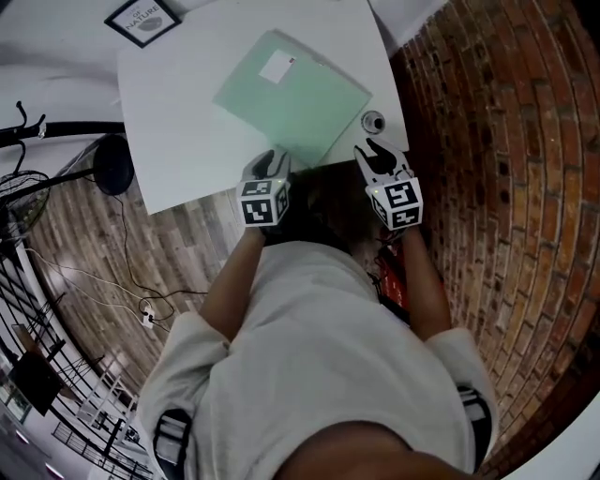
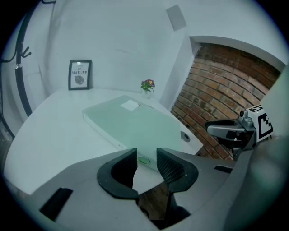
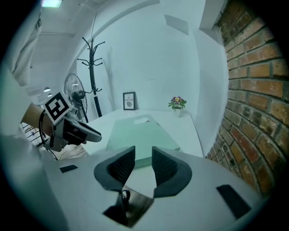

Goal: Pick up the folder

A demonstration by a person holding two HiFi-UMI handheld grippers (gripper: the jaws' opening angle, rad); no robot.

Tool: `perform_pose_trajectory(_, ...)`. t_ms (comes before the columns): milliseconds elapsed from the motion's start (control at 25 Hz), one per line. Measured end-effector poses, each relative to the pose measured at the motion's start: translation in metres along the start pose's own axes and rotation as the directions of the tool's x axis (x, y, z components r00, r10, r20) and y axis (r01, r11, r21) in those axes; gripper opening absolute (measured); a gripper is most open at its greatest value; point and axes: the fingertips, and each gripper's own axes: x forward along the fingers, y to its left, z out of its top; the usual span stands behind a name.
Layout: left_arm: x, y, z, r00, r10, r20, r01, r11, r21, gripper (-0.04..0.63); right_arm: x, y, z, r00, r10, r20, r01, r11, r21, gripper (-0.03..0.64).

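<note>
left tongs (image 2: 146, 157): slightly open, empty, folder (image 1: 292, 97) edge just ahead
right tongs (image 3: 143, 158): slightly open, empty
folder: flat on worktop (image 1: 178, 141)

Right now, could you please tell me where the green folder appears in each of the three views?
Head view: the green folder lies diagonally at upper centre on the white table.
Left gripper view: folder at centre, slightly below the middle.
Right gripper view: folder at centre, slightly below the middle.
Shared landmark: the framed picture at the table's far side, in all three views.
</note>
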Motion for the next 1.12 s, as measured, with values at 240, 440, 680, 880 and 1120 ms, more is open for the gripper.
perform_pose_trajectory(240, 0.013, 0.013, 0.006, 1.0, -0.026, -0.014, 0.025, 0.999, -0.04, 0.143, 0.033, -0.015, 0.001, 0.996, 0.062, -0.058, -0.062, 0.998, -0.009, 0.143)
perform_pose_trajectory(440, 0.018, 0.028, 0.011, 0.999, -0.022, -0.028, 0.021, 0.998, -0.063, 0.153, 0.058, -0.025, 0.011, 0.994, 0.081, -0.079, -0.082, 0.997, -0.007, 0.155)
perform_pose_trajectory(680, 0.028, 0.045, 0.017, 0.998, -0.029, -0.049, 0.025, 0.997, -0.073, 0.163, 0.087, -0.031, 0.023, 0.992, 0.095, -0.082, -0.094, 0.995, 0.017, 0.163)
perform_pose_trajectory(880, 0.035, 0.055, 0.024, 0.995, -0.052, -0.08, 0.046, 0.995, -0.085, 0.173, 0.111, -0.041, 0.032, 0.991, 0.091, -0.097, -0.089, 0.996, 0.023, 0.178)
perform_pose_trajectory(1120, 0.043, 0.07, 0.027, 0.988, -0.086, -0.127, 0.07, 0.99, -0.125, 0.187, 0.139, -0.058, 0.043, 0.989, 0.088, -0.122, -0.083, 0.996, 0.044, 0.198)
